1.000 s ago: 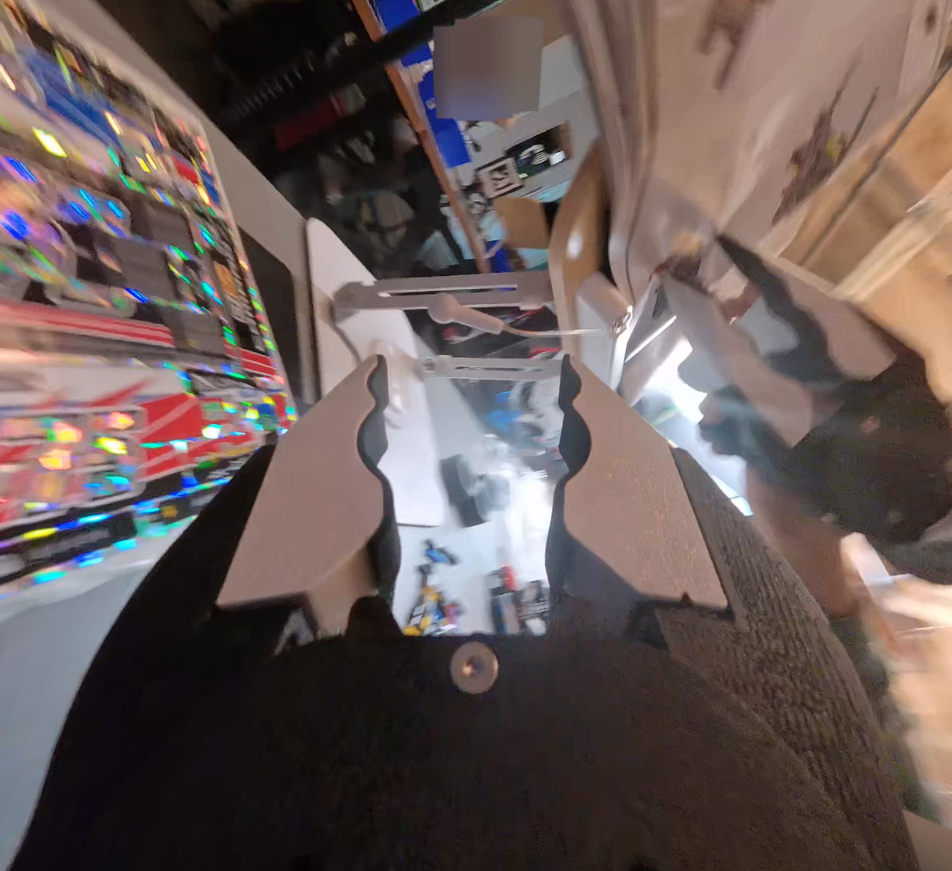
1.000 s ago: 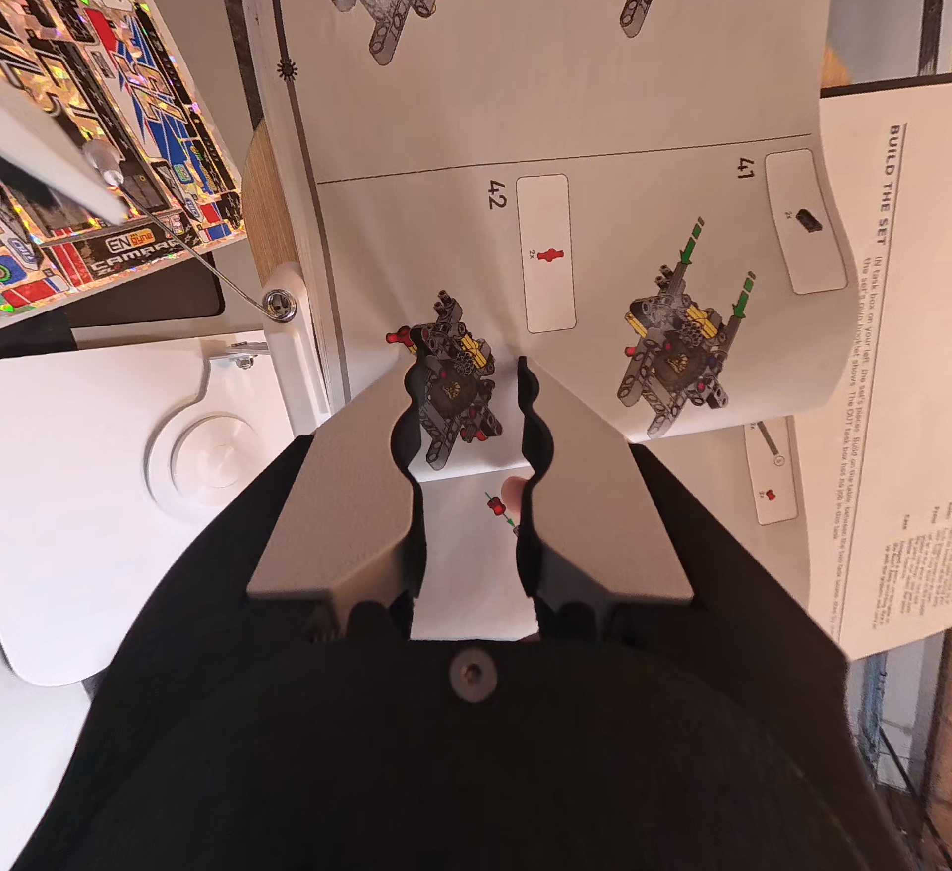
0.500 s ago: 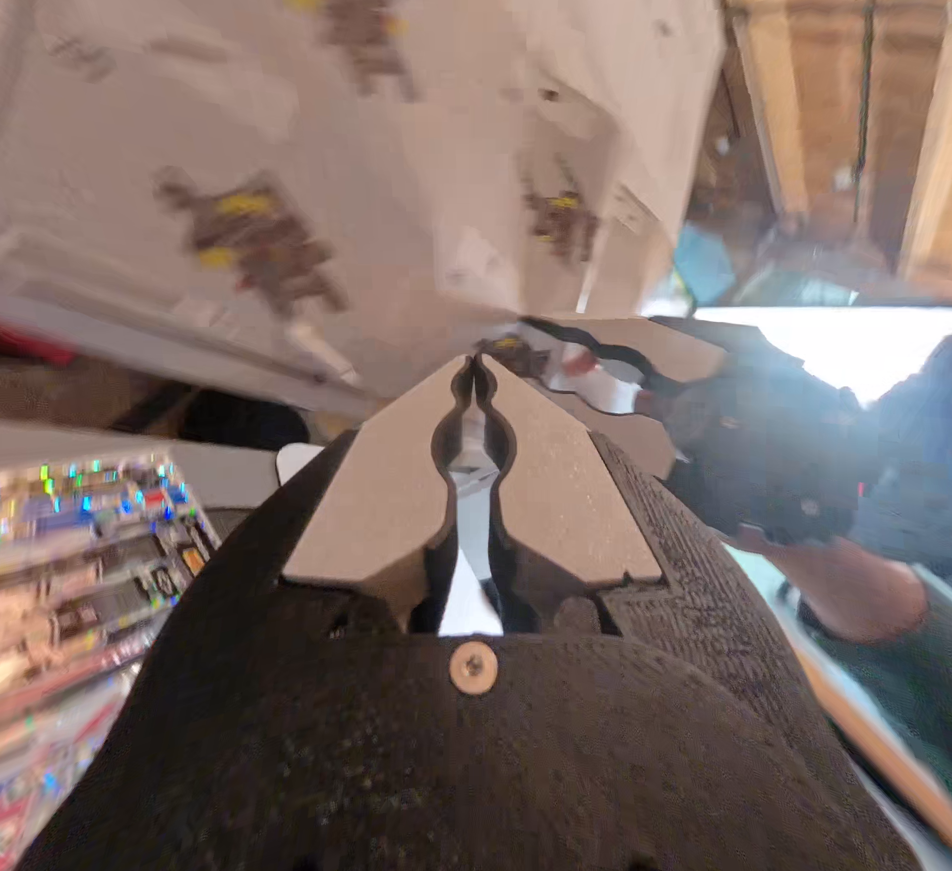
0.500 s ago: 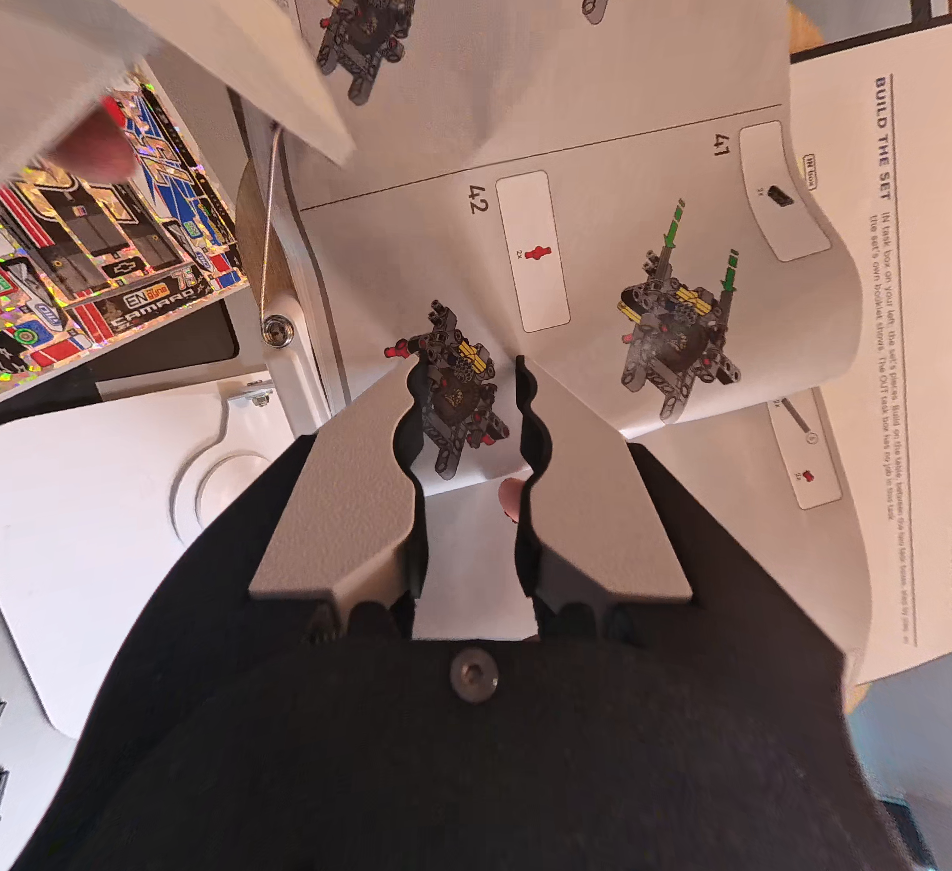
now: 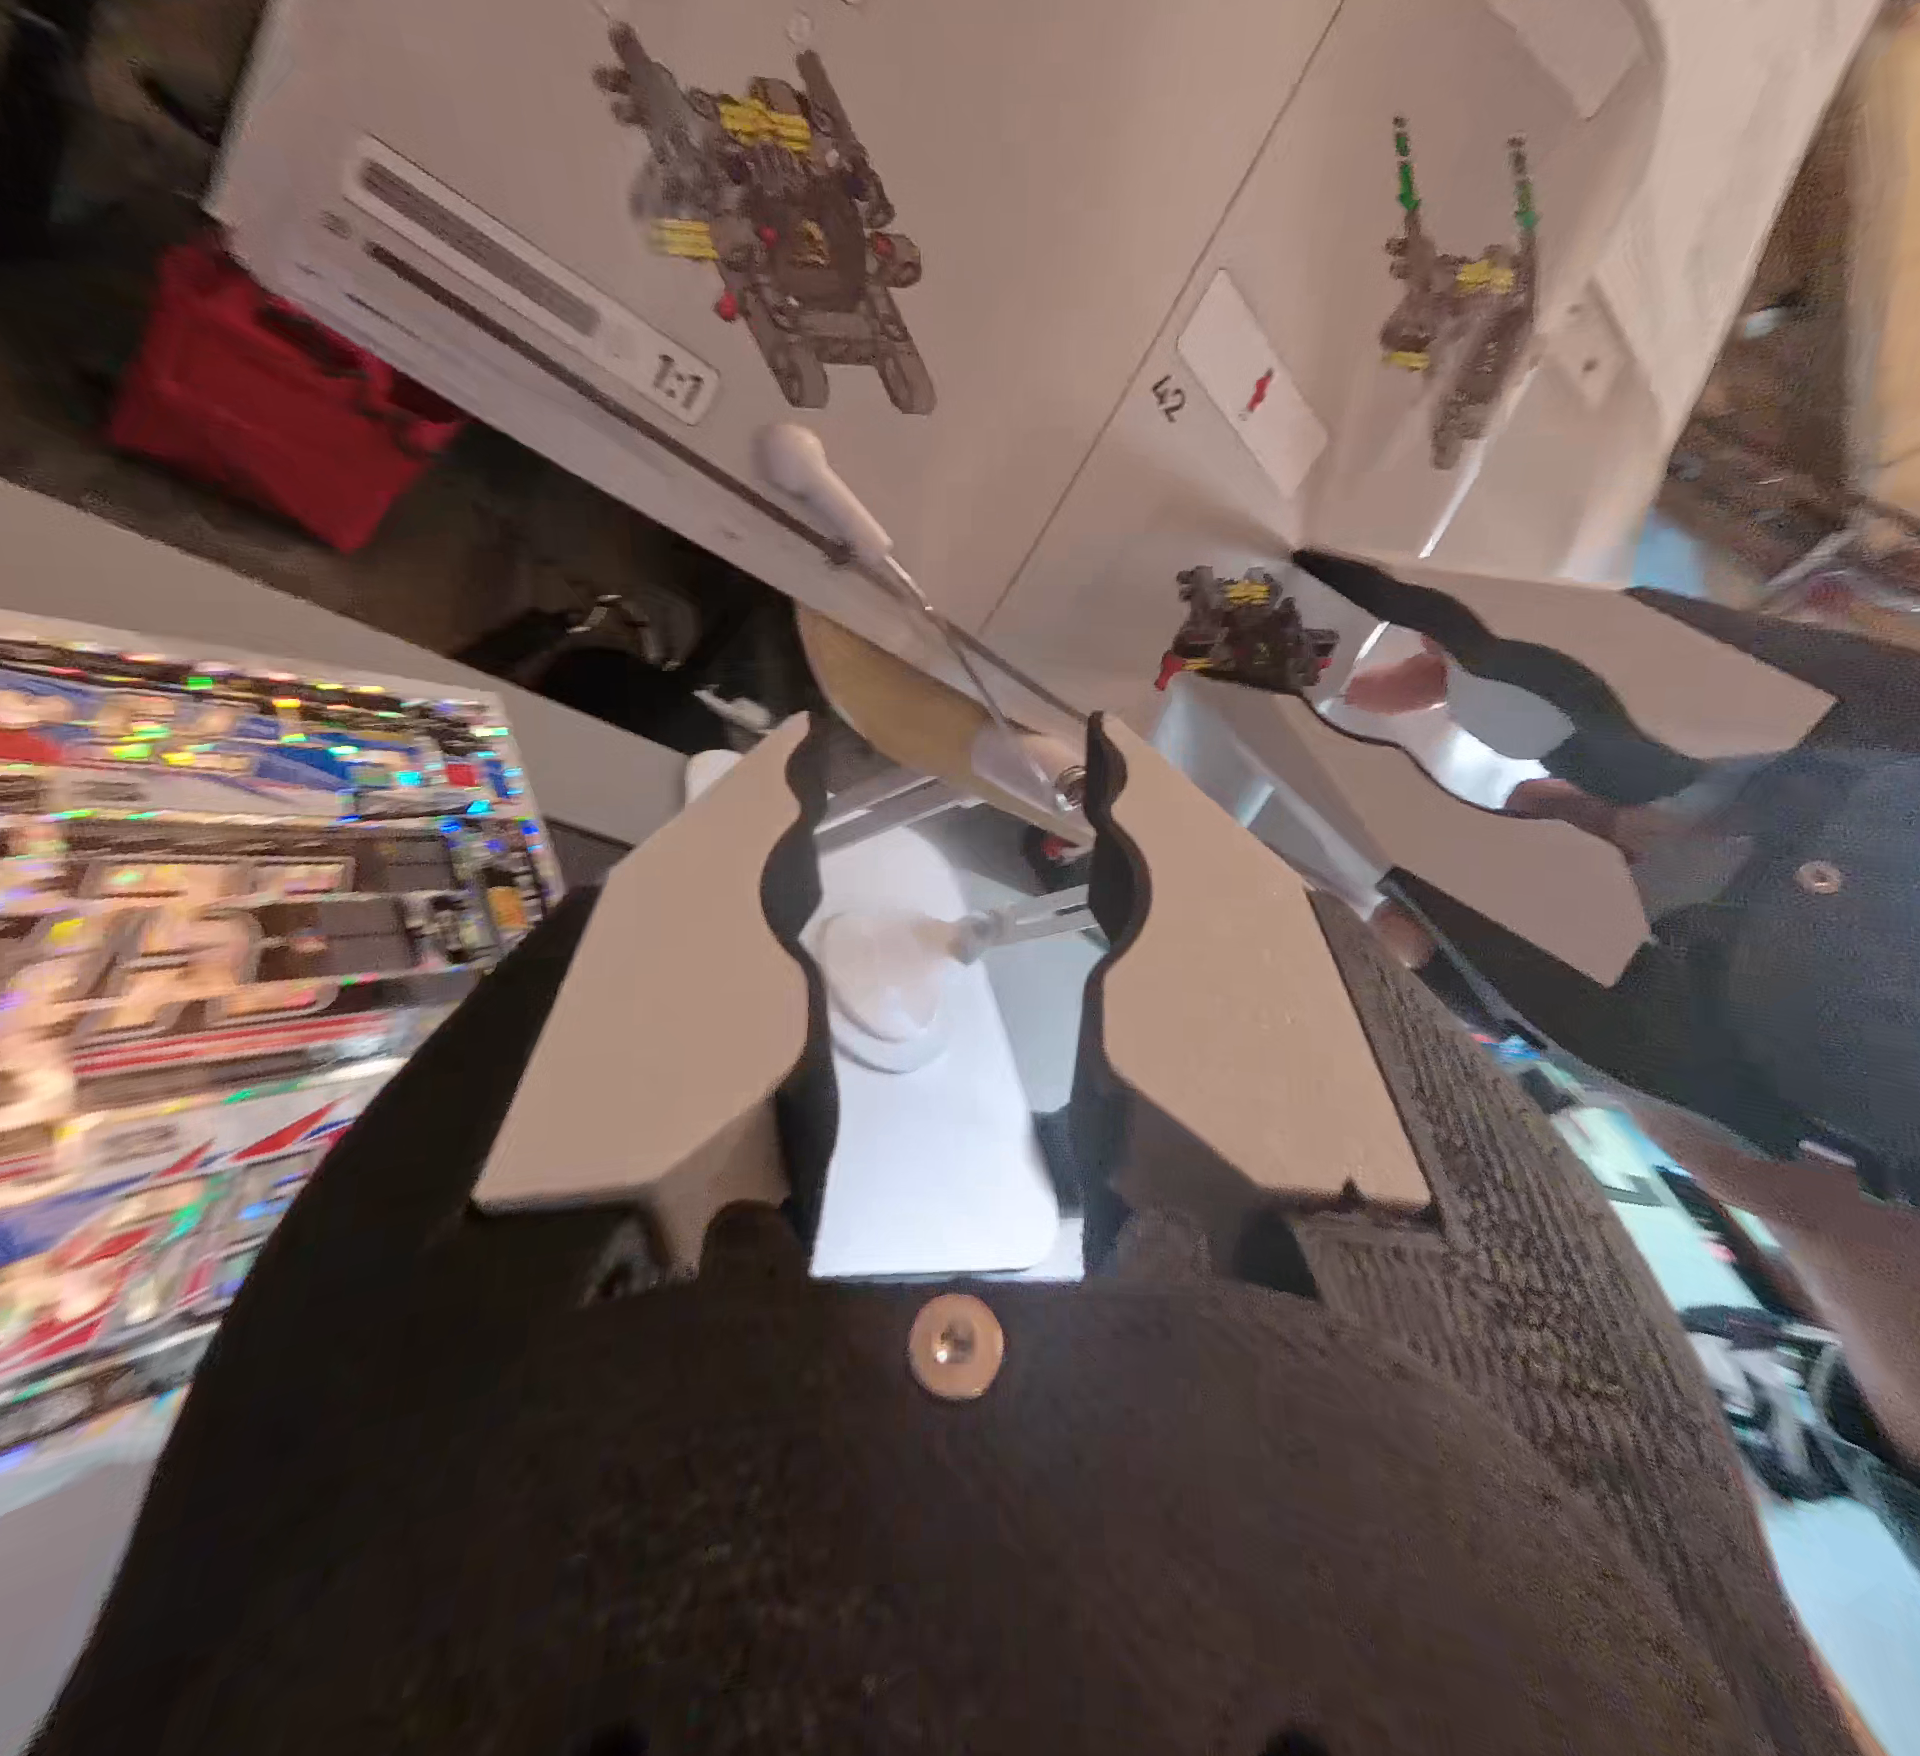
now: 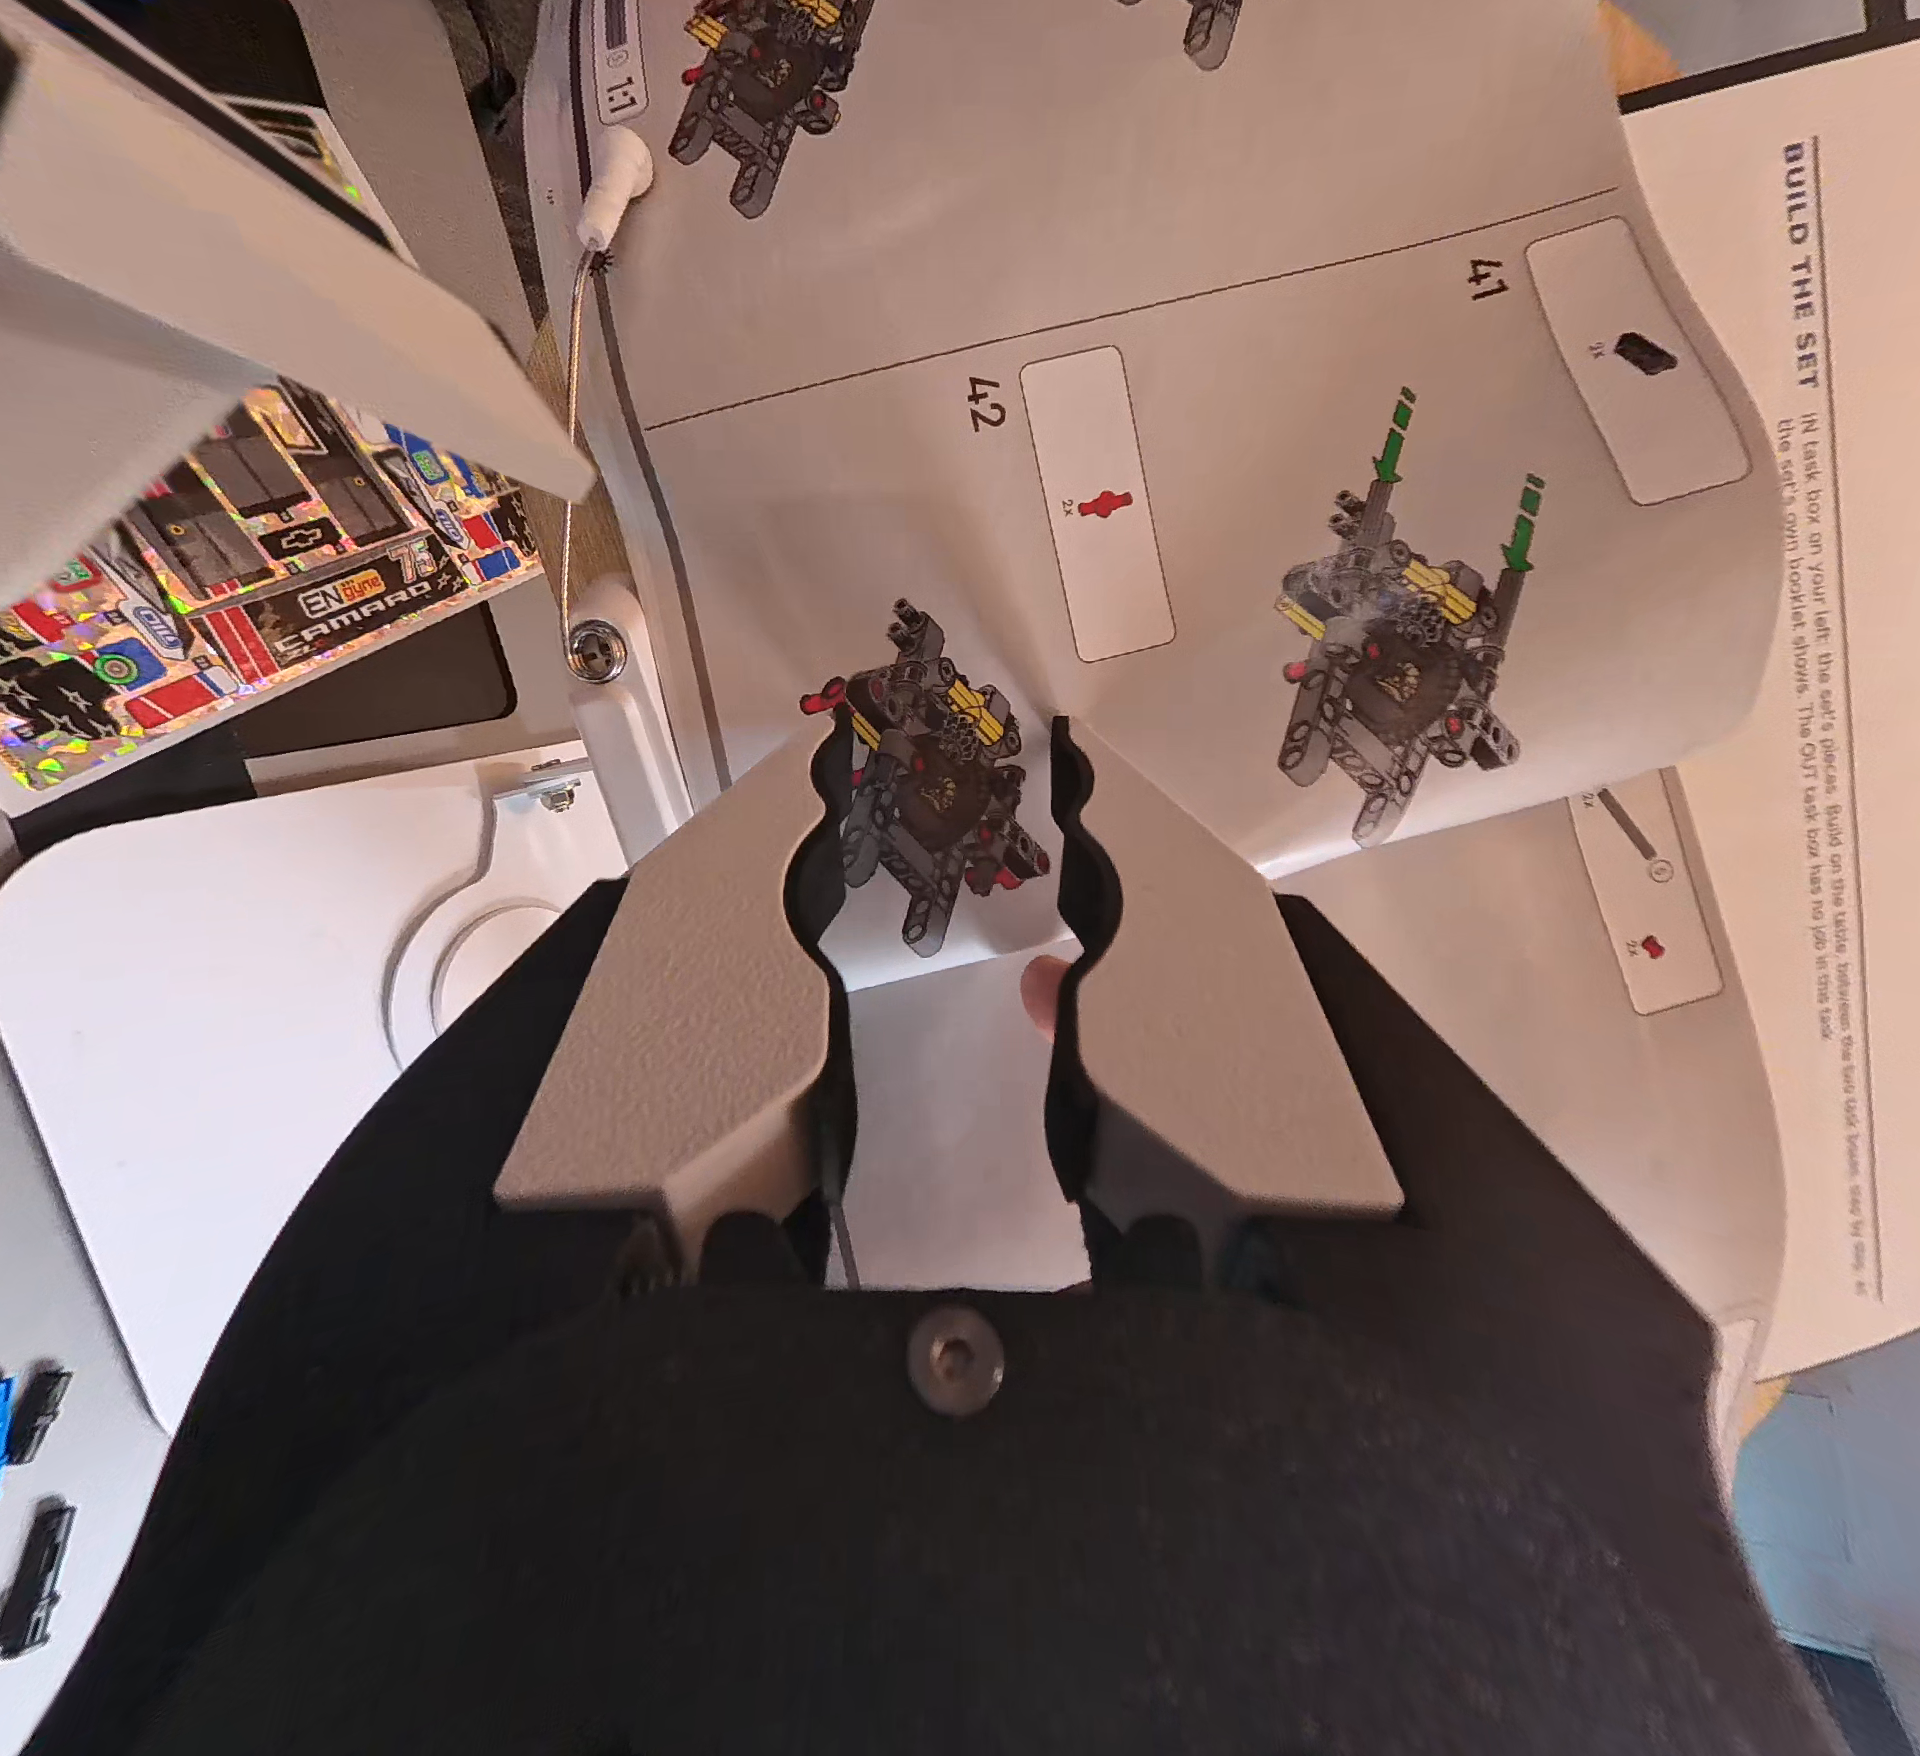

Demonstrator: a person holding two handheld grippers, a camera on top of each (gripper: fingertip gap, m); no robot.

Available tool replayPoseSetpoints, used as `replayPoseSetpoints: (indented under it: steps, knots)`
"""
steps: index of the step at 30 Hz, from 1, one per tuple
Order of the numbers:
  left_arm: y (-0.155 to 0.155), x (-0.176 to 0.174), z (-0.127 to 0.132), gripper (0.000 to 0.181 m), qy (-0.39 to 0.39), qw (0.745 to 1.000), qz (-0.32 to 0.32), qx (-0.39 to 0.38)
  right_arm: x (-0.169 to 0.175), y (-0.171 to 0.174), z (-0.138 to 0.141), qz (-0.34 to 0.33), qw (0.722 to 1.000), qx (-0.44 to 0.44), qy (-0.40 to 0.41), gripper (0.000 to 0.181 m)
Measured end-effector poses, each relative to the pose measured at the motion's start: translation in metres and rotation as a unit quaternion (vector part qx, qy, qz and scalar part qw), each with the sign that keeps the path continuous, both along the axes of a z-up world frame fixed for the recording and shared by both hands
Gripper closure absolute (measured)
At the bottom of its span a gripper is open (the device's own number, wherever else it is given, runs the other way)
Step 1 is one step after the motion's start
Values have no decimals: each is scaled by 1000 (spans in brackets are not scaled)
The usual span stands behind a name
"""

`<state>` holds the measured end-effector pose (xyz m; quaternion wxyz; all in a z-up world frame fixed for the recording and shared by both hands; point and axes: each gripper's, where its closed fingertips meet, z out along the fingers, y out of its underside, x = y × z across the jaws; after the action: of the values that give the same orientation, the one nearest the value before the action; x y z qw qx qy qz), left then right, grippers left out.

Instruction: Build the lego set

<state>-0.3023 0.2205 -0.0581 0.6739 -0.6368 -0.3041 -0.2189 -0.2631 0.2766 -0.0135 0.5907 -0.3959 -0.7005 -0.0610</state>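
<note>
The step in hand seems to be reading the instructions, not joining pieces. The right claw (image 6: 940,740) has its two grey fingers apart, one on each side of the lower edge of the white paper instruction booklet (image 6: 1143,272). It is not clear whether they pinch the lifted page or only rest around it. A bare fingertip (image 6: 1042,991) shows under that edge.

The left claw (image 5: 951,735) is also apart and holds nothing. It points up toward the white book stand (image 5: 914,989) and its thin wire page holder (image 5: 831,501).

A few loose black and blue lego pieces (image 6: 31,1415) lie on the desk (image 6: 73,1291), at the lower left of the right wrist view. The shiny holographic sticker sheet (image 6: 270,563) lies left of the booklet.

Next, the page probably needs to be laid flat under the wire, gently, because thin paper tears easily.
</note>
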Motion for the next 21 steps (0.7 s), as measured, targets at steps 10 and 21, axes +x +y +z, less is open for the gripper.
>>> replayPoseSetpoints:
  steps: [10,21]
  knots:
    - [11,2,14,178,142,990,15,-22,1,3,-2,-1,1000,-11,1,143]
    - [8,3,10,177,186,982,18,-21,0,-1,-6,2,1000,7,-12,141]
